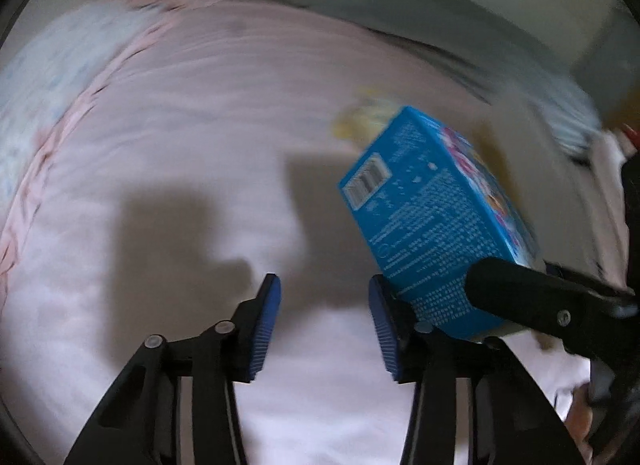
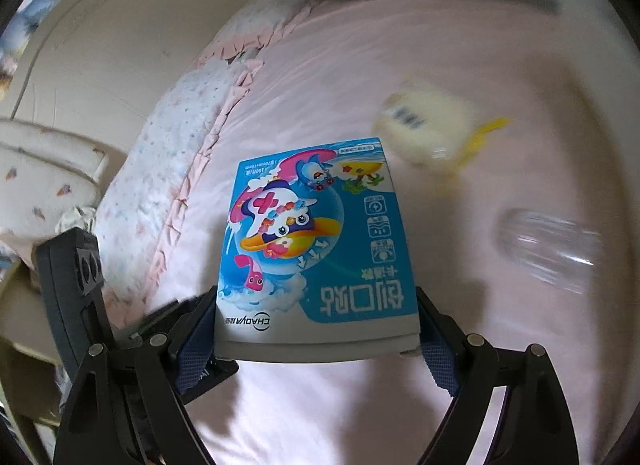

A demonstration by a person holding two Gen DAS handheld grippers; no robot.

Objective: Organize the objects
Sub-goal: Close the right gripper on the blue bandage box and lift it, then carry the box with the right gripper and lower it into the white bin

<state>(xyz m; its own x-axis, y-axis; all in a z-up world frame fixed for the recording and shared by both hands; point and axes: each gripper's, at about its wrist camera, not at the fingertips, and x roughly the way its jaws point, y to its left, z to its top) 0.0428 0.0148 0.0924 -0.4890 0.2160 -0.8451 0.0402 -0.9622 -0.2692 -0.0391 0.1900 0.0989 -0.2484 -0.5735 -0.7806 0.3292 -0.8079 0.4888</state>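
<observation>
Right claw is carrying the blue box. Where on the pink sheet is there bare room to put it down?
The pink bedsheet lies bare under the blue cardboard box, across to the frilled floral pillow. Crowded on the right: a blurred pale yellow box and a clear plastic item.

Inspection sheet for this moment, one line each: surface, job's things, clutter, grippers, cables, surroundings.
Surface: pink bedsheet, smooth.
Job's things: blue box held off the sheet; blurred yellow pack and clear plastic item lying beyond.
Clutter: nothing seen.
Grippers: right gripper clamps the box's near end; left gripper empty, jaws apart.
Cables: nothing seen.
Surroundings: floral pillow, cream headboard.
</observation>
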